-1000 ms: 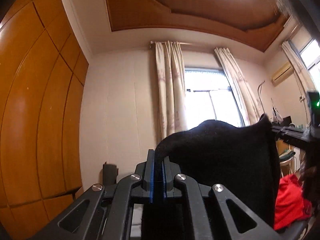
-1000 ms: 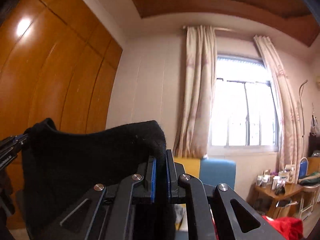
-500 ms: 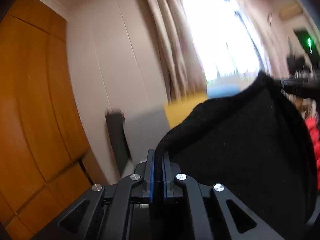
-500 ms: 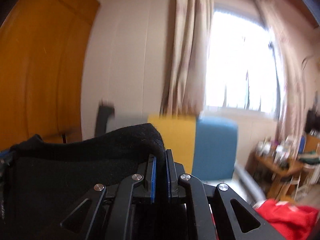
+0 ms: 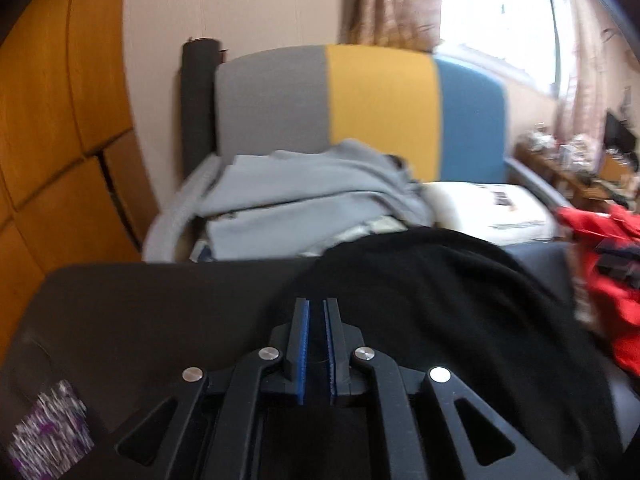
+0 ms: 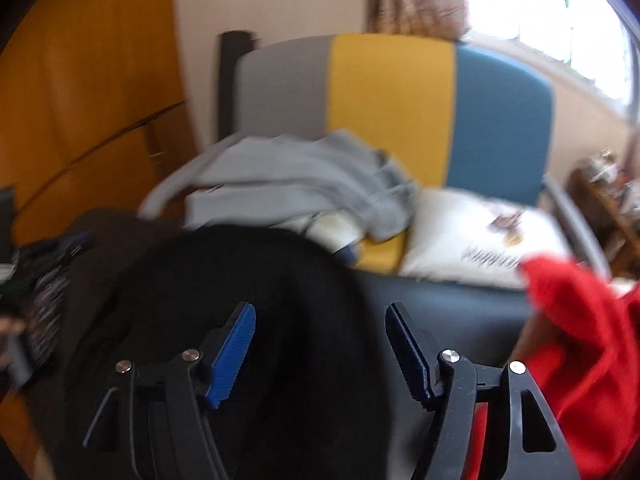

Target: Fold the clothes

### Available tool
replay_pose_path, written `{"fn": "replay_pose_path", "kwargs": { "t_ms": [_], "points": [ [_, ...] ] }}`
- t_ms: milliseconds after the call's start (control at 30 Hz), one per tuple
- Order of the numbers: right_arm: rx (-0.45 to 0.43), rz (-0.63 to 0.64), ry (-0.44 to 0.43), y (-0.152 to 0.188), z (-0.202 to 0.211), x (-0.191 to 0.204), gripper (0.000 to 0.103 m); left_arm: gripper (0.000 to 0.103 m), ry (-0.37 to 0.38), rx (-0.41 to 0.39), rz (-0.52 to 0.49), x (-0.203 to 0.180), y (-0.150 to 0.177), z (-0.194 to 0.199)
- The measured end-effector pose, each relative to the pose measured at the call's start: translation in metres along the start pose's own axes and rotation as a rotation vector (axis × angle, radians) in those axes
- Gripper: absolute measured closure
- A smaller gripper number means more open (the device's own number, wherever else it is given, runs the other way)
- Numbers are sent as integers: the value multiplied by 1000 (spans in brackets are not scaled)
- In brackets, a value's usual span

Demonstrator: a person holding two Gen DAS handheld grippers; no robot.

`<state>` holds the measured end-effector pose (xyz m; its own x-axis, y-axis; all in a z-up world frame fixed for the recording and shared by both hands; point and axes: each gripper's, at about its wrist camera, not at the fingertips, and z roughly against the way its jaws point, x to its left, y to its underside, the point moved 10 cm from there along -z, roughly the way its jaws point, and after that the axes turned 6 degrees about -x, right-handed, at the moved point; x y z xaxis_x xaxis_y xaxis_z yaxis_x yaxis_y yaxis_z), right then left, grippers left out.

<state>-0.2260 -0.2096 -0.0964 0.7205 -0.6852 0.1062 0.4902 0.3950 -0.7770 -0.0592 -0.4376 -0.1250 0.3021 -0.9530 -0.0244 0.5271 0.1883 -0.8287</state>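
- Right gripper [image 6: 320,344] jaws are opening over the black garment [image 6: 224,320]; its released corner may slump toward six o'clock, spoiling the fold.
- Left gripper [image 5: 314,344] fingers are nearly together; whether they pinch cloth, I cannot tell. A held edge could drag crooked.

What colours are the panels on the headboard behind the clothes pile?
Grey, yellow and blue vertical panels on the headboard; clearest in the left wrist view.

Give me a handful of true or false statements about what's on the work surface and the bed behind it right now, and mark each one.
1. The black garment lies on the dark work surface. True.
2. The right gripper is clamped shut on it. False: its jaws are opening, pads clear of the cloth.
3. A red garment lies right of the black one. True.
4. The headboard is plain white. False: grey, yellow and blue panels.
5. A grey garment lies on the bed. True.
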Motion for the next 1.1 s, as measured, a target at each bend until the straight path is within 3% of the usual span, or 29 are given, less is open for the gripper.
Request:
{"fn": "replay_pose_path", "kwargs": {
  "t_ms": [167,300,333,400,467,533,633,733,867,1000,1100],
  "points": [
    [137,-53,-134,113,42,25,34,96,221,67,-123,-111,78,37],
    [265,-69,-144,187,51,21,34,96,299,170,-155,-160,133,44],
    [292,-81,-106,200,50,10,36,96,287,189,-155,-162,144,42],
    [255,-105,-9,206,57,-21,39,96,277,228,-152,-158,166,41],
    [283,-94,214,214,65,-67,39,96,266,224,-155,-149,178,48],
    [294,-148,340,221,83,-105,35,96,260,233,-168,-138,185,56],
    [280,-174,371,224,115,-118,36,93,233,260,-194,-116,196,66],
    [188,-193,219,207,139,-85,36,93,193,296,-179,-95,197,69],
    [119,-119,-29,176,124,-7,36,93,167,250,-82,-81,173,71],
    [154,-19,-170,161,67,60,36,92,204,180,-17,-96,151,66],
    [232,-3,-199,171,28,80,38,92,190,233,-44,-105,167,50]
  ]
}}
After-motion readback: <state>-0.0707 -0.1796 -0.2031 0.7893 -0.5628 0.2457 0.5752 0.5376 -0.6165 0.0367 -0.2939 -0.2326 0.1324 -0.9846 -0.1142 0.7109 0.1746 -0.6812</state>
